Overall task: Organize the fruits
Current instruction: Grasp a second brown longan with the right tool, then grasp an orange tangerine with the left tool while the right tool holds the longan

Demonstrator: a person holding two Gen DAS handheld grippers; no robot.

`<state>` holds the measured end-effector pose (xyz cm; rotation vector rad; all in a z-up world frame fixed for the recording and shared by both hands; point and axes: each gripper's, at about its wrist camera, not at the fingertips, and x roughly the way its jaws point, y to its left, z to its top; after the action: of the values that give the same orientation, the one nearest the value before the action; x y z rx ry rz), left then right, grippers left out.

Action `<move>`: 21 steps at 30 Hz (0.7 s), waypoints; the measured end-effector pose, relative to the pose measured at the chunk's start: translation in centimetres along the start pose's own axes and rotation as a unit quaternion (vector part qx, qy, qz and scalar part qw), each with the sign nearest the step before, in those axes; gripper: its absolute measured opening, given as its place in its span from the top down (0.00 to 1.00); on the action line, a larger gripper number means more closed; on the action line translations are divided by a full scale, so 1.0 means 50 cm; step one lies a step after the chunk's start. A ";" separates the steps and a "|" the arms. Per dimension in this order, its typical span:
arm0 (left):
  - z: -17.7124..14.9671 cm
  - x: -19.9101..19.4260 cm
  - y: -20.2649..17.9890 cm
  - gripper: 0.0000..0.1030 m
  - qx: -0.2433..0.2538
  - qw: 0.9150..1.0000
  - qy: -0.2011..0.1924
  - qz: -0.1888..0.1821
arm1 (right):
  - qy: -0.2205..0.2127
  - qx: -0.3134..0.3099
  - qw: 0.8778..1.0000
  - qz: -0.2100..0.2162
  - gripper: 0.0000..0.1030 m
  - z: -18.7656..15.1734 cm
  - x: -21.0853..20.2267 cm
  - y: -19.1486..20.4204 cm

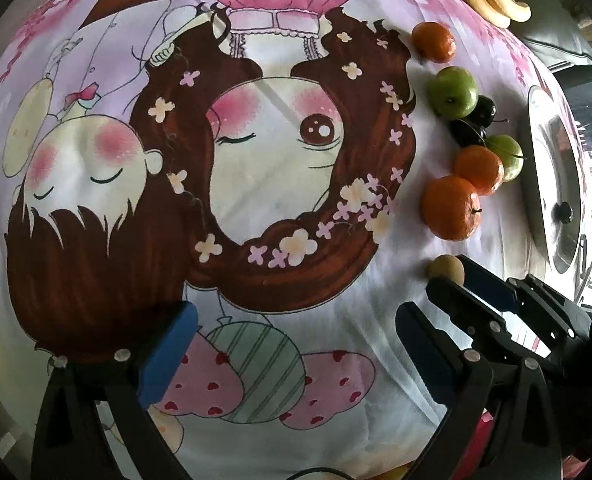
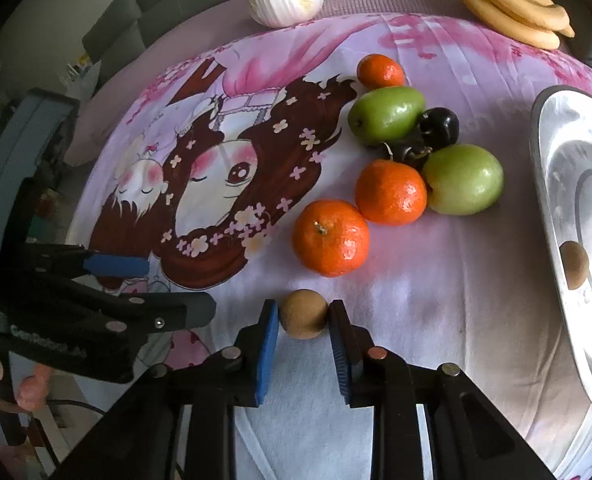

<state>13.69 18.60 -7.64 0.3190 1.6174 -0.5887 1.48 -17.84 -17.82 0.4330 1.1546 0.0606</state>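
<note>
Longan [image 2: 305,313] round, no long axis, clamped in right tool [image 2: 304,340], left tool [image 1: 292,354] apart.

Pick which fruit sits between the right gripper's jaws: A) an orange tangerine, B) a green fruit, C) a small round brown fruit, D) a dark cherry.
C: in the right wrist view the right gripper has its blue-padded jaws on either side of the small brown fruit, while the tangerines lie farther off on the cloth.
</note>
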 end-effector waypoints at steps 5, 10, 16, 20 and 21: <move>0.021 0.013 -0.035 0.04 0.003 1.000 -0.002 0.002 | -0.009 0.007 1.000 0.011 0.73 -0.006 -0.021 -0.008; 0.041 0.010 -0.073 0.04 0.008 1.000 -0.008 0.002 | -0.023 0.017 1.000 0.012 0.73 -0.009 -0.050 -0.028; 0.080 0.009 -0.134 0.11 0.013 1.000 -0.014 -0.006 | -0.048 0.040 0.998 -0.002 0.73 -0.002 -0.096 -0.069; 0.122 0.015 -0.187 0.18 0.018 1.000 -0.014 -0.014 | -0.060 0.054 0.997 -0.003 0.73 0.002 -0.118 -0.091; 0.131 0.017 -0.203 0.21 0.022 1.000 -0.013 -0.017 | -0.062 0.058 0.996 -0.003 0.73 0.003 -0.124 -0.097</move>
<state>13.68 6.49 -6.87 0.3157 1.5896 -0.6515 -1.80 -23.99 -14.15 0.5293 1.0392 -0.0381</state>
